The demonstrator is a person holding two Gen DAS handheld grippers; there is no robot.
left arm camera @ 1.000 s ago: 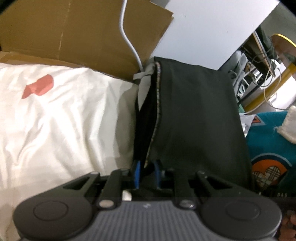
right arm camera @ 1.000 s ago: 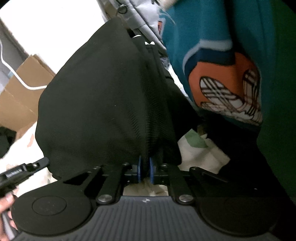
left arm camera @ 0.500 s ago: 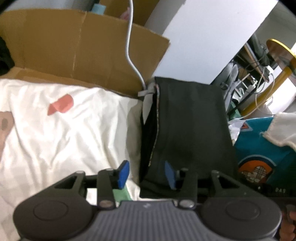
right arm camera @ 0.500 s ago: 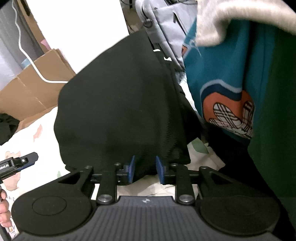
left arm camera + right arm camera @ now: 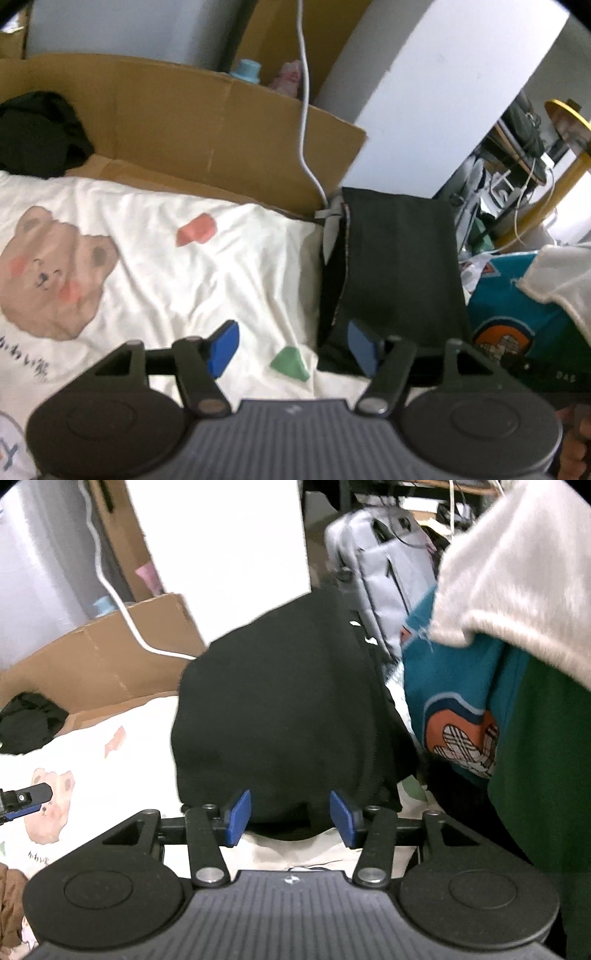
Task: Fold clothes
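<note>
A white bedsheet (image 5: 155, 280) printed with a brown bear face (image 5: 51, 273) and small red and green shapes covers the surface that carries everything. A folded black garment (image 5: 399, 266) lies flat on it toward the far right corner, its far edge against a brown cardboard flap (image 5: 192, 122) that runs along the sheet's far edge. A crumpled black cloth (image 5: 37, 133) sits at the far left on the cardboard, and a teal garment with an orange emblem (image 5: 517, 317) (partly under a cream fabric (image 5: 557, 280)) lies along the right edge just beside the folded one.

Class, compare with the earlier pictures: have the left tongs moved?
Yes. The left tongs have let go and drawn up and back from the black garment, judged against the cardboard box.
</note>
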